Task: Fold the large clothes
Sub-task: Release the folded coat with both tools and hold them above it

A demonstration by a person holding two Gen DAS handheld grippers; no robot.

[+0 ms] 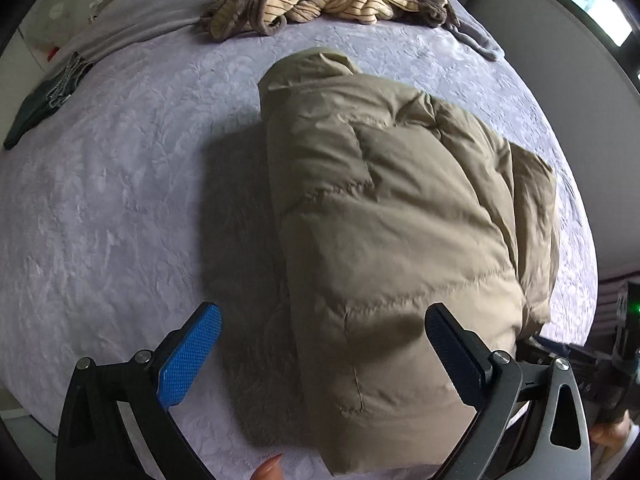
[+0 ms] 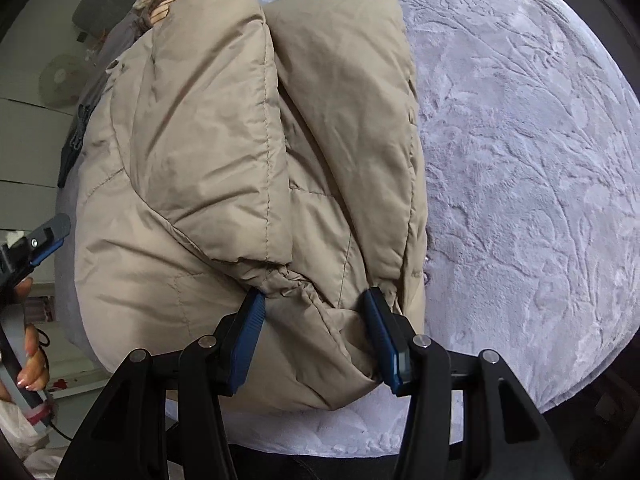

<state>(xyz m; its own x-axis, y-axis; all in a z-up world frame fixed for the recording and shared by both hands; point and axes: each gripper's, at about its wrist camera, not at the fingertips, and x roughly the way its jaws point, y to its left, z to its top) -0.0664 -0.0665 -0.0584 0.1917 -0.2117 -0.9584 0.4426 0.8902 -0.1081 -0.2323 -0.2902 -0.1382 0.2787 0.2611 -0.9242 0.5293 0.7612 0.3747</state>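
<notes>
Tan quilted jacket (image 1: 384,216) lies folded on the lavender bedspread (image 1: 120,200). We hold our left gripper (image 1: 324,344) spread wide above its near end, pads clear of the cloth. Our right gripper (image 2: 316,300) pinches a bunched jacket fold between its blue pads (image 2: 250,320). Striped clothes (image 1: 256,0) lie well beyond.

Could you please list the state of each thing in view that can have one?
Puffer jacket: folded into a bundle, lying on the bed.
Left hand-held gripper: open, holding nothing.
Right hand-held gripper: closed on the jacket's gathered cuff.
Striped clothes: crumpled in a heap, unfolded.
Dark garment: lying at the bed's edge.
</notes>
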